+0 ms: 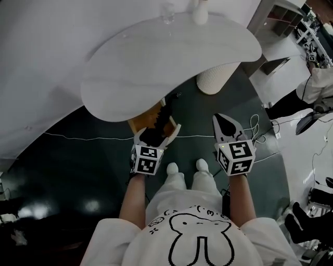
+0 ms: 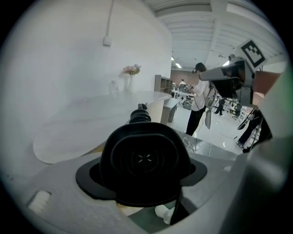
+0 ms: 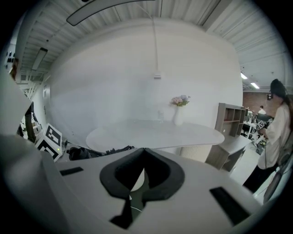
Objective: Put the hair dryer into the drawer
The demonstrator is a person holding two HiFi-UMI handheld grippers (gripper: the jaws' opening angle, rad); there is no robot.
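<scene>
Left gripper apparently holding hair dryer, white table

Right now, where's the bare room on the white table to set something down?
Nearly the whole table top is bare, from its near edge up to the glass and vase at the far rim. It's crowded below the near edge, where the left gripper holds the hair dryer by the wooden drawer.

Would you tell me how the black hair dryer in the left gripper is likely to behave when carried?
The black hair dryer looks rigid, so it probably won't deform in the left gripper. Its smooth rounded shell might twist or slip. The ribbed cord end sticking out could snag.
</scene>
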